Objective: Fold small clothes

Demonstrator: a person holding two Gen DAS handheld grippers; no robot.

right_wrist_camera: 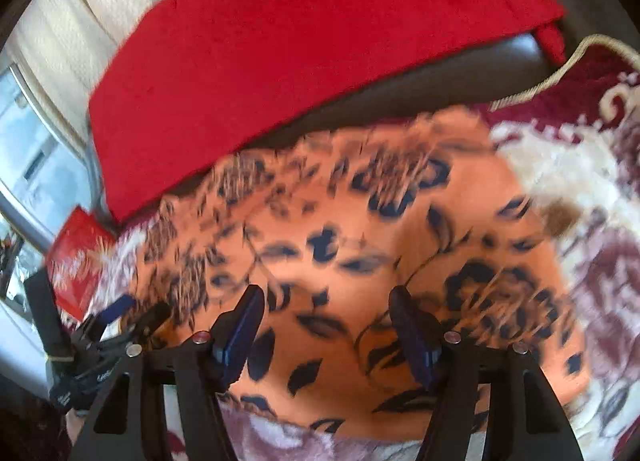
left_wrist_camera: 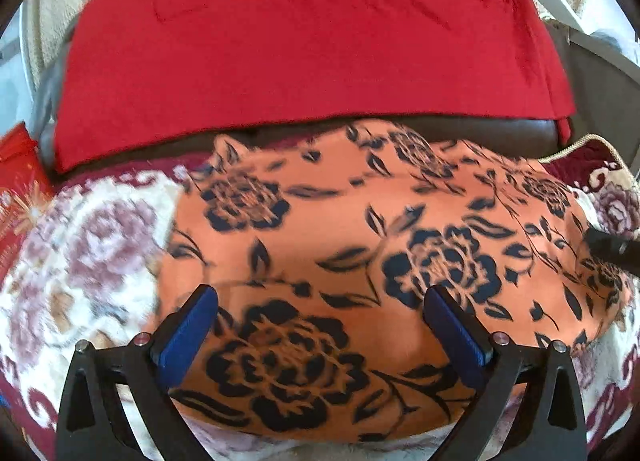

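Note:
An orange cloth with dark floral print [left_wrist_camera: 360,245] lies folded on a floral blanket; it also shows in the right wrist view [right_wrist_camera: 360,253], blurred. My left gripper [left_wrist_camera: 320,301] is open and empty, just above the cloth's near left part. My right gripper [right_wrist_camera: 326,301] is open and empty above the cloth's near edge. The right gripper's tip [left_wrist_camera: 612,249] shows at the right edge of the left wrist view. The left gripper [right_wrist_camera: 120,321] shows at the lower left of the right wrist view.
A red cloth [left_wrist_camera: 312,45] lies draped behind the orange one over a dark cushion [left_wrist_camera: 480,129]. The cream and maroon floral blanket [left_wrist_camera: 80,253] spreads underneath. A red packet [left_wrist_camera: 20,189] lies at the left. Cream curtains [right_wrist_camera: 100,1] hang behind.

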